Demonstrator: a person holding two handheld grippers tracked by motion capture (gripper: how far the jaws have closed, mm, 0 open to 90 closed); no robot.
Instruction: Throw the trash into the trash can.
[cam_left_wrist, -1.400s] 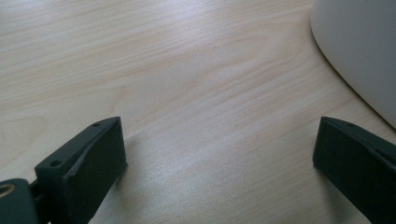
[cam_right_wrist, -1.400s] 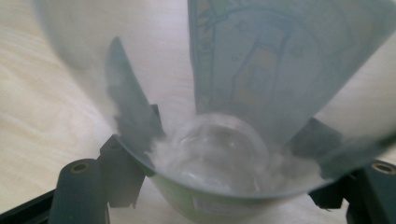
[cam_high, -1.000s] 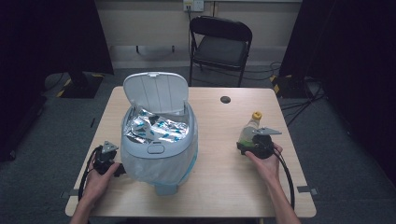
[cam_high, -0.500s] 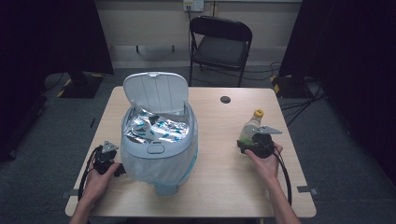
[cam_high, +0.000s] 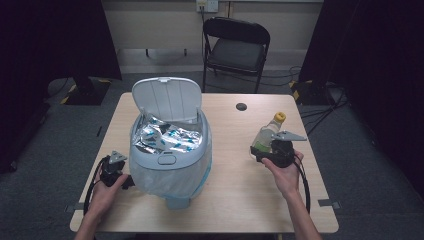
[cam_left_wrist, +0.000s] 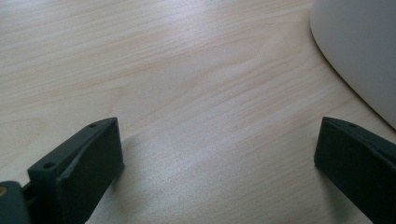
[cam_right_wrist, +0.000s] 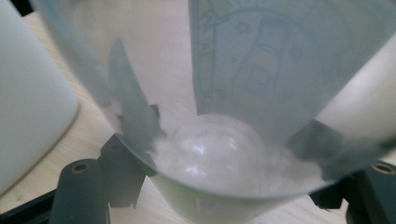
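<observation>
Bottle (cam_high: 267, 134) (clear plastic, yellow cap) sits clamped in the right gripper (cam_high: 263, 150), well right of the white bin (cam_high: 170, 160). Left gripper (cam_high: 114, 170), beside the bin's left, stands spread wide, holding nothing.

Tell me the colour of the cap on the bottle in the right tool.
Yellow; the cap tops the clear bottle, best seen in the high view.
</observation>
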